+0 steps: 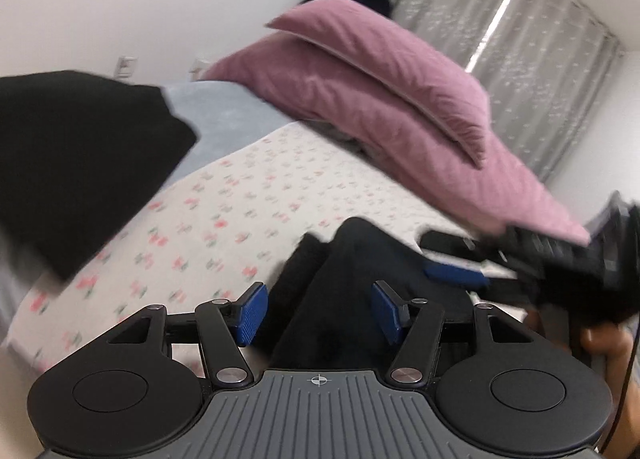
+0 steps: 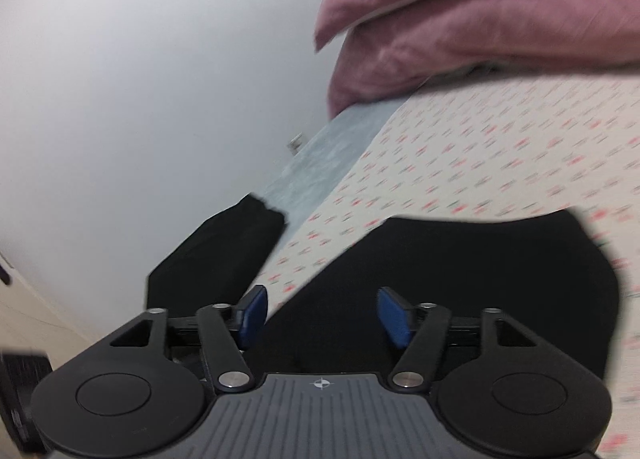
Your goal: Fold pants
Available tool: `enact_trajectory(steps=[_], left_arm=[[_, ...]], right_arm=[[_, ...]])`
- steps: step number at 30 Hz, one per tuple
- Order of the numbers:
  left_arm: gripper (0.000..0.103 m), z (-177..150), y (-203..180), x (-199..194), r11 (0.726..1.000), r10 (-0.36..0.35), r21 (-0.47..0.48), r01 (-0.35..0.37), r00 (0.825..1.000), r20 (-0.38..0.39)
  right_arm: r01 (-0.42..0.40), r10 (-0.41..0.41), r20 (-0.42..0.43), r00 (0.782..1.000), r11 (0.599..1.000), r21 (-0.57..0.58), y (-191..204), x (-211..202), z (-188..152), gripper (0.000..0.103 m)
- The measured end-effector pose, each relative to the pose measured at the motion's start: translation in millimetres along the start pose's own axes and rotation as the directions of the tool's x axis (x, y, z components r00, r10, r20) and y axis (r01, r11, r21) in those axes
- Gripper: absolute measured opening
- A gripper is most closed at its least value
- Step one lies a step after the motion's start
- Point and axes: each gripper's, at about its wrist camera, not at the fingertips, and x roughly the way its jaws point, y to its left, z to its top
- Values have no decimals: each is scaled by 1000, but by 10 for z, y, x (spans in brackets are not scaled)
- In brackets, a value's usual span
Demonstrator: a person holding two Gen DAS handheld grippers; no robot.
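Left gripper [image 1: 320, 313]: jaws wide, holding nothing. Black cloth fills the gap between the pads and runs ahead of them; whether the pads touch it cannot be told.

Right gripper [image 2: 322, 315]: jaws wide, holding nothing. Black cloth lies directly under and ahead of the gap, spreading mostly to the right of the jaws. In the left wrist view this gripper [image 1: 460, 273] shows ahead and to the right of the left jaws, just beside the same cloth.

Pants [image 2: 460, 279]: black, lying on the bed. The broad part sits beneath both pairs of jaws. A second black part [image 2: 216, 259] lies ahead and left of the right jaws, at the bed's edge; in the left wrist view a large black part [image 1: 80, 163] lies ahead and far left of the left jaws. Whether these parts join out of view cannot be told. Judged long axis: crosswise to both grippers, running from the broad part leftward. Judged nearer to that far part: the left gripper.

Bed [image 1: 248, 195]: white sheet with small red print, ahead of both pairs of jaws, with a pale blue strip [image 2: 320, 163] along its far-left edge.

Pillows [image 1: 380, 99]: two, mauve, stacked, beyond the jaws and to the right.

Curtain [image 1: 520, 51]: grey, farthest back, right.
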Motion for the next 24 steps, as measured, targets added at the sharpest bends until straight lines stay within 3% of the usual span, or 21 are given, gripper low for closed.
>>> enact_trajectory(steps=[3,7,10,12,13,15,20,23,24], left_arm=[[53,120,-67,173,998,-16,52,19,999,-45],[51,205,-147,496,992,53,117,-42,994,-92],[43,197,-140,691,991,65,122,-49,990,-127],[26,176,-134,778,994,27,110,-13,991,-135],[24,175,-128,802,995,6,100,8,991,-135],[9,157,-142,810,996,-8,86,17,994,-106],[9,217,-224,551,998,-15,61,16,1000,-13],[10,261,-179,605,994,51,97,-48,998,-30],[14,258,-135,687,991,82,111,-75,995,-63]], right_arm=[[39,-39,36,999,999,14,-194,-202,-43,66],[71,-77,62,995,994,84,-495,-427,-182,66],[98,-107,67,992,988,115,-647,-536,-308,67],[114,-123,66,990,985,126,-720,-581,-386,68],[123,-132,61,989,984,132,-753,-589,-425,68],[135,-143,51,988,981,142,-807,-590,-493,68],[132,-139,33,990,979,158,-892,-605,-634,73],[130,-135,18,991,977,170,-924,-567,-697,75],[127,-131,12,991,976,177,-943,-560,-720,75]])
